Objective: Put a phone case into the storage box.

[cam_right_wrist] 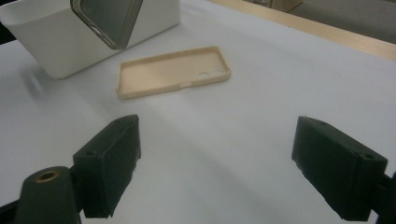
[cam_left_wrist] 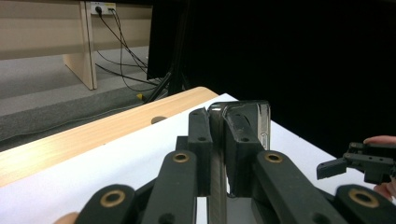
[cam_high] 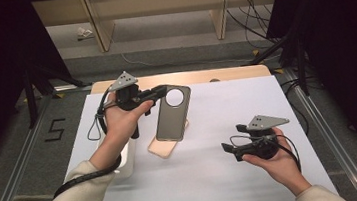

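A dark grey phone (cam_high: pixel 173 116) with a round camera ring hangs upright above the table, and my left gripper (cam_high: pixel 164 89) is shut on its top edge. In the left gripper view the phone's shiny edge (cam_left_wrist: pixel 261 122) sits clamped between the left gripper's (cam_left_wrist: pixel 217 135) pads. Below it a beige phone case (cam_high: pixel 163 146) lies flat, hollow side up, on the white sheet (cam_high: pixel 224 176). My right gripper (cam_high: pixel 227 150) rests in a hand at the right, low over the sheet, jaws wide open and bare. The right gripper (cam_right_wrist: pixel 217 158) faces the case (cam_right_wrist: pixel 173 72) and the phone's lower corner (cam_right_wrist: pixel 109 21).
A white box (cam_high: pixel 125 161) stands on the sheet under the left forearm, just left of the case; the same box (cam_right_wrist: pixel 56 42) appears behind the case. A wooden table edge (cam_high: pixel 179 78) runs along the back. Cables lie on the floor beyond.
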